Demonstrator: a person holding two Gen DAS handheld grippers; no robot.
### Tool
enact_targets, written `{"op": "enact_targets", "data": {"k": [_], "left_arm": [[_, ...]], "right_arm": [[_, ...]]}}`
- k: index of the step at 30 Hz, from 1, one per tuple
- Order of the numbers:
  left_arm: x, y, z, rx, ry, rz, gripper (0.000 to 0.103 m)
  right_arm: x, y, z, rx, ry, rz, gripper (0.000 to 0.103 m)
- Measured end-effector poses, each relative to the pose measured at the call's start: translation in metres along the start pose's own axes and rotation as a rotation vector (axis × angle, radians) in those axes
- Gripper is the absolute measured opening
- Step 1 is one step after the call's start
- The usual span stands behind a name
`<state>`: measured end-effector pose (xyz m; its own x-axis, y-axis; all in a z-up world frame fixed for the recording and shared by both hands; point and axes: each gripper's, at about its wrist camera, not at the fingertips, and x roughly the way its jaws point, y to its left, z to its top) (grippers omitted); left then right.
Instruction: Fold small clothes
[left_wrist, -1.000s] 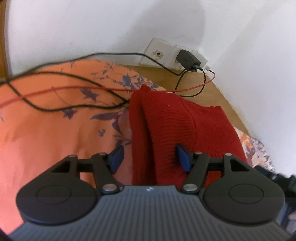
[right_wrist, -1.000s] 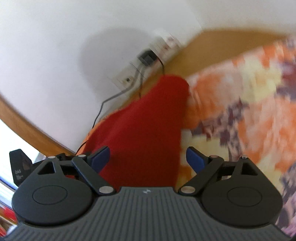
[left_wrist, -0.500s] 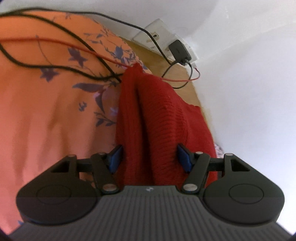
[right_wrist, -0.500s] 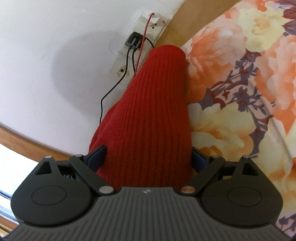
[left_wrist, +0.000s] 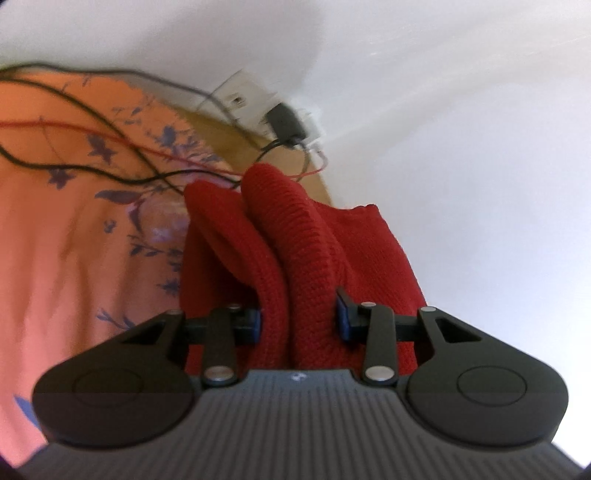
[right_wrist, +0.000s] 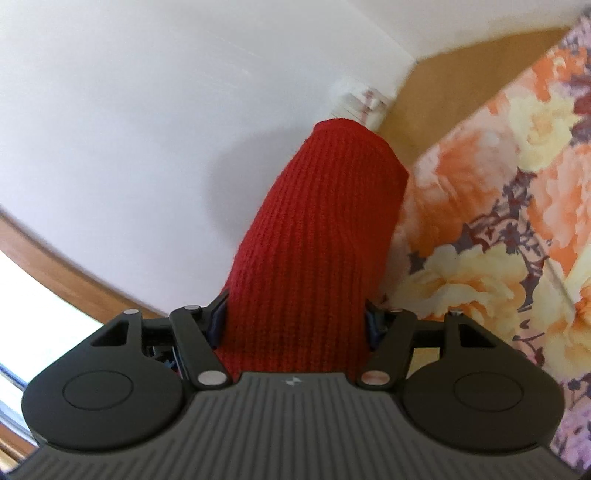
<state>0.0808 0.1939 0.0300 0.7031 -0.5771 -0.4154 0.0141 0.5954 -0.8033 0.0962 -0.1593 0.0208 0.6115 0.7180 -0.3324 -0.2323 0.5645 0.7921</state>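
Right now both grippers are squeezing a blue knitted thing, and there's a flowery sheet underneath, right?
Not quite: the knitted thing is red, not blue, as the right wrist view shows. Only the pads are blue. Both the left gripper and the right gripper do squeeze it, over the flowery sheet.

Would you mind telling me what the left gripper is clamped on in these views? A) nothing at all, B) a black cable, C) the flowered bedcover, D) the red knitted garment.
D: in the left wrist view the left gripper has both blue pads pressed into bunched folds of the red knitted garment, while the black cables lie apart on the flowered bedcover.
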Motion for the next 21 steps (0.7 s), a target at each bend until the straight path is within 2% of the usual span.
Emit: {"op": "enact_targets", "data": {"k": [6, 10, 16, 21], "left_arm": [[-0.020, -0.048, -0.033, 0.061, -0.020, 0.017, 0.037], [-0.014, -0.073, -0.060, 0.114, -0.007, 0.038, 0.037], [0.009, -0.081, -0.099, 0.179, 0.034, 0.091, 0.037], [0.036, -0.072, -0.125, 0.247, 0.095, 0.174, 0.037]], "right_arm": [[-0.058, 0.014, -0.002, -0.046, -0.017, 0.025, 0.070], [-0.098, 0.008, -0.006, -0.069, -0.027, 0.013, 0.070], [-0.133, -0.019, -0.021, -0.061, -0.031, -0.057, 0.070], [-0.134, -0.046, -0.039, -0.057, -0.009, -0.145, 0.070]]}}
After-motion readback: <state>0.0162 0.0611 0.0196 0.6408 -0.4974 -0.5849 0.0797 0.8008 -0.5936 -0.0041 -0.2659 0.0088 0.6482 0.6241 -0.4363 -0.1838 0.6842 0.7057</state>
